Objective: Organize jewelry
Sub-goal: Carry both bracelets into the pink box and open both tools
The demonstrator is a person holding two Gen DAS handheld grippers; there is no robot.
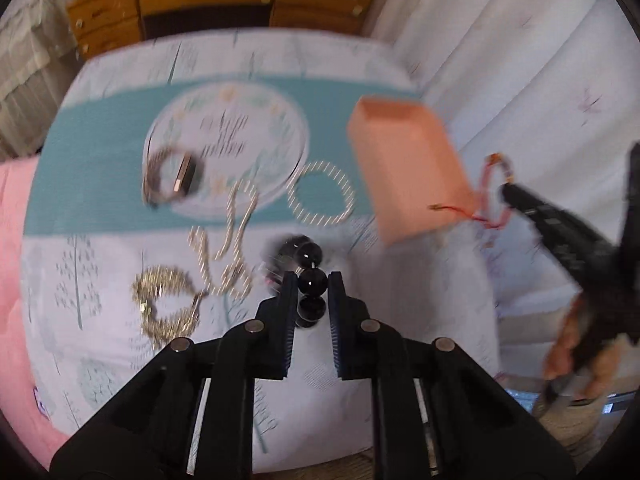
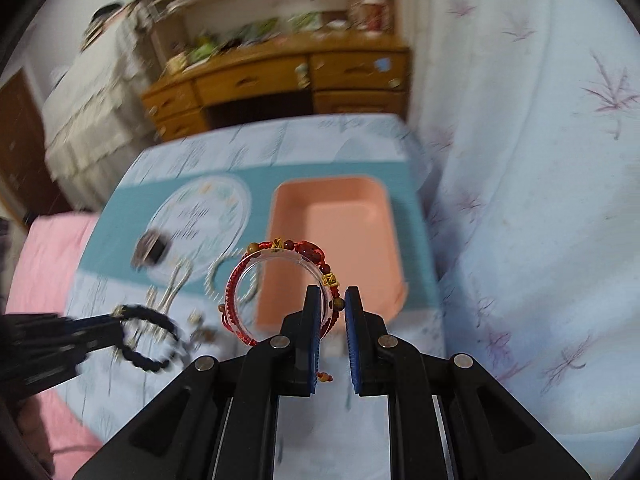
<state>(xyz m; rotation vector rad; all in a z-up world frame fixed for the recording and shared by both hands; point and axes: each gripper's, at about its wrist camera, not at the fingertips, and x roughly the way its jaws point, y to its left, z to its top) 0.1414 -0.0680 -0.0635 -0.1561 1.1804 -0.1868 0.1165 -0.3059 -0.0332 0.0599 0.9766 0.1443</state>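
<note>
- Right gripper [image 2: 333,307]: the fingers pinch the near side of the red cord bracelet [image 2: 280,280], which is wrapped on a clear ring. The ring stands upright ahead of the fingertips, lifted clear of the bed [image 2: 168,392].
- Key relation: the pink tray [image 2: 394,240] lies directly ahead of and below the right gripper, its long axis running away toward the far edge of the bed. The bracelet hangs over the tray's near left corner. Judged next move: carry forward and slightly right, then let go inside the tray.
- Left gripper [image 1: 313,280]: the fingers pinch a dark bead bracelet [image 1: 304,256], held above the bed's near-middle area. The tray sits ahead and to the right of it, farther off than from the right gripper.
- On the bed, left of the tray: a pale bead loop [image 1: 322,194], a pale bead chain [image 1: 224,240], a gold chain [image 1: 164,304] and a watch [image 1: 176,178]. Motion blur hides finer detail.
</note>
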